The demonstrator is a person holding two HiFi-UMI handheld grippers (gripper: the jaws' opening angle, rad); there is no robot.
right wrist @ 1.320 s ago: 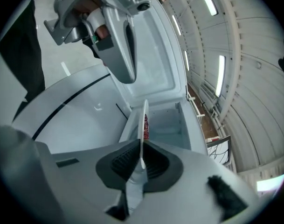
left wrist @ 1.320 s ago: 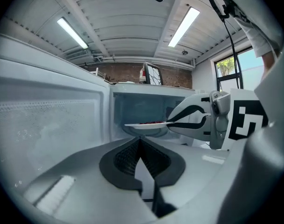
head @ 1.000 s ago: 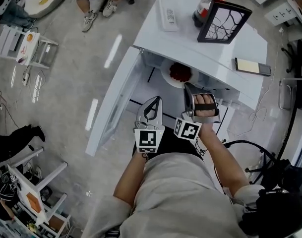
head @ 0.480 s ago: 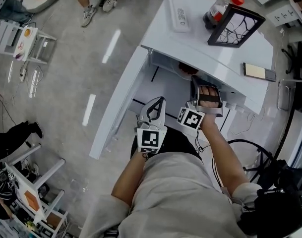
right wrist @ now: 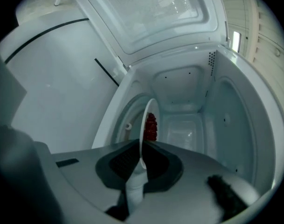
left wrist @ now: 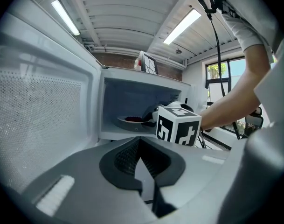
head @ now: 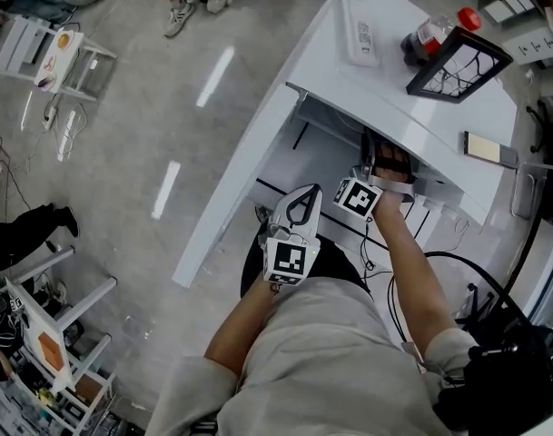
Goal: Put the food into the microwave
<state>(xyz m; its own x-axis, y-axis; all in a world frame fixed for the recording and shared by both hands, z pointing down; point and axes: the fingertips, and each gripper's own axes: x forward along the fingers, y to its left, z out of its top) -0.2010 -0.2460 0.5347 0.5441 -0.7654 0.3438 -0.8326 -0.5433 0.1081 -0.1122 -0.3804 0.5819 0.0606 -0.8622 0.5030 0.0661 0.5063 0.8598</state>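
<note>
Right tool extended into microwave, clamped on plate rim.

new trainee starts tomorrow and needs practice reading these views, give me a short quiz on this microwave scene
1. True or false: the microwave door stands open.
2. What does the right tool grip? A a cup; B a plate by its rim; C nothing.
3. What colour is the food on the plate?
Key: 1 true; 2 B; 3 dark red.
</note>
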